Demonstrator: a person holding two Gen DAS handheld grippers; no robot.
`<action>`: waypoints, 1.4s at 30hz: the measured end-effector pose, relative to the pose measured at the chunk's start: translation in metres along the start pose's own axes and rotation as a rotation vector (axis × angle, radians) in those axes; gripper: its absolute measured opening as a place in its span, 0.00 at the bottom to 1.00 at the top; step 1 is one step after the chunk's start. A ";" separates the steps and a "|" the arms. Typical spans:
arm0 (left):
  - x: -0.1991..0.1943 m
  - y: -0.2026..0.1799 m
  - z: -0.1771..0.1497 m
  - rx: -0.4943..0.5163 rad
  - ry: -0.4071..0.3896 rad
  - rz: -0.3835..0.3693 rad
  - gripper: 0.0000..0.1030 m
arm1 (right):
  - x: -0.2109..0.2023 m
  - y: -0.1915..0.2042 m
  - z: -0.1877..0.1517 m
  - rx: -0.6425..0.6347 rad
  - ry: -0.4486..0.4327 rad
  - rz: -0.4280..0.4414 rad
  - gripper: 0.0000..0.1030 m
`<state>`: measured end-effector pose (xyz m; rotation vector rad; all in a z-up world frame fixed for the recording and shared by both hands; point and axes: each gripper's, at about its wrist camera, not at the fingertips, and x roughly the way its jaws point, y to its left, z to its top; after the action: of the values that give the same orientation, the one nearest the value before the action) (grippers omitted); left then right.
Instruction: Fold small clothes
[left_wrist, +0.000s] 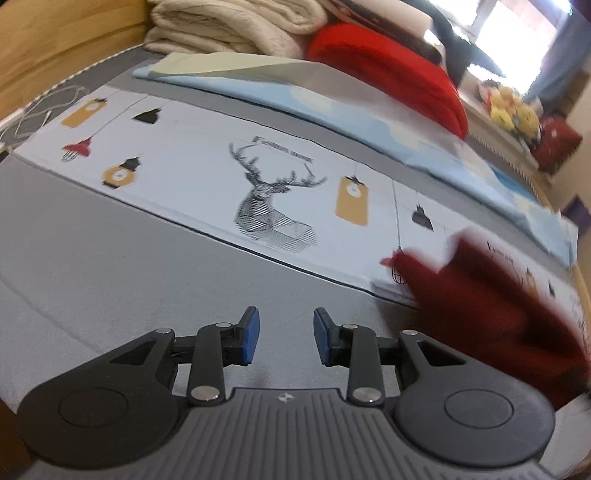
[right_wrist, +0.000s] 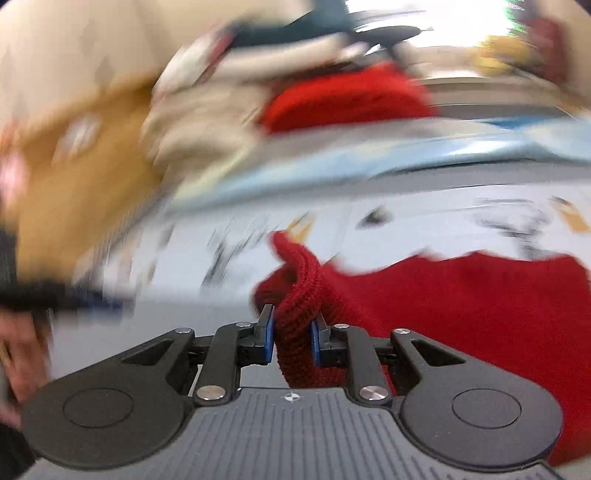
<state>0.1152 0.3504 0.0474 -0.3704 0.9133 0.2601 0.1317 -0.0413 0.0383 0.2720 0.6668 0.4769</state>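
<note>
The right tongs (right_wrist: 291, 336) pinch a ribbed fold of the dark red knit garment (right_wrist: 461, 306) — likely to lift an edge for folding — while the rest trails toward the bed's (left_wrist: 110, 258) right edge. The left tongs (left_wrist: 286, 338) hover spread and empty over grey sheet (probably waiting for a corner). Motion blur hides the garment's outline; its type is unclear.

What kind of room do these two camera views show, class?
Probably a bedroom: a bed sheet printed with a deer, a stack of folded cream blankets by a wooden headboard, and a red pillow.
</note>
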 end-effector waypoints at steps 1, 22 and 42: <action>0.002 -0.007 -0.001 0.014 0.000 0.003 0.35 | -0.018 -0.027 0.006 0.062 -0.041 -0.019 0.18; 0.060 -0.145 -0.023 0.276 0.075 -0.024 0.38 | -0.090 -0.303 0.015 0.294 0.100 -0.281 0.68; 0.116 -0.313 -0.099 0.287 0.239 -0.458 0.72 | -0.046 -0.355 -0.011 0.372 0.282 -0.331 0.59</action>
<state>0.2290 0.0323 -0.0380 -0.3376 1.0554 -0.3402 0.2119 -0.3683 -0.0840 0.4401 1.0581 0.0683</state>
